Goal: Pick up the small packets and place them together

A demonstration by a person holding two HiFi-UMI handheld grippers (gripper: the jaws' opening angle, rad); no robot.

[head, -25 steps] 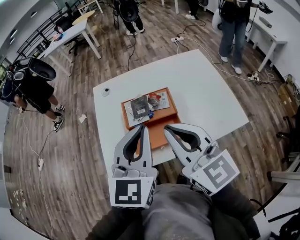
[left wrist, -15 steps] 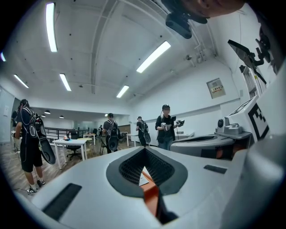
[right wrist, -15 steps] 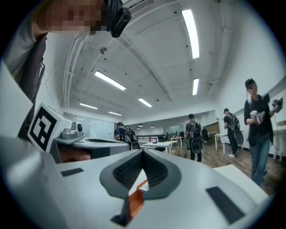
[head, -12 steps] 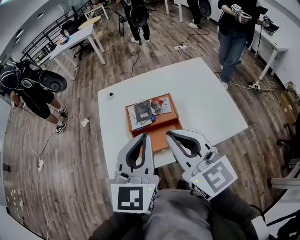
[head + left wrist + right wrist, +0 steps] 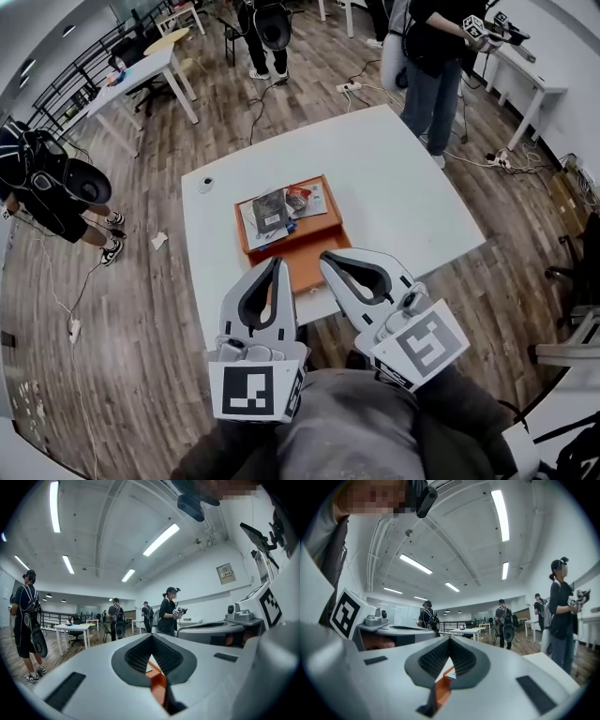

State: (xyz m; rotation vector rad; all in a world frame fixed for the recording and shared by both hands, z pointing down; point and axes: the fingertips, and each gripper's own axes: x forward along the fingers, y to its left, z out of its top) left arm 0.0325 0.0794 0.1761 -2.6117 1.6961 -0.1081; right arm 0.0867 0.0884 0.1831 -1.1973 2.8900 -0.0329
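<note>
Left tongs (image 5: 277,262) and right tongs (image 5: 325,255) are both pressed together and empty, hovering near the body, just short of the orange tray (image 5: 314,251). The small packets (image 5: 274,212) lie overlapped at its far end on the white table (image 5: 403,178). My guess is a pinch could snag two flat packets at once, or just shove the tray.

No legible text in any view.
- Wall plaque (image 5: 227,573): red marks, too small to read.
- Packets (image 5: 279,206) on orange tray (image 5: 314,246): print blurred.
- Marker cube (image 5: 253,391) on left gripper (image 5: 277,266), second cube (image 5: 422,345) on right gripper (image 5: 330,260): black-white square patterns only, no characters.
</note>
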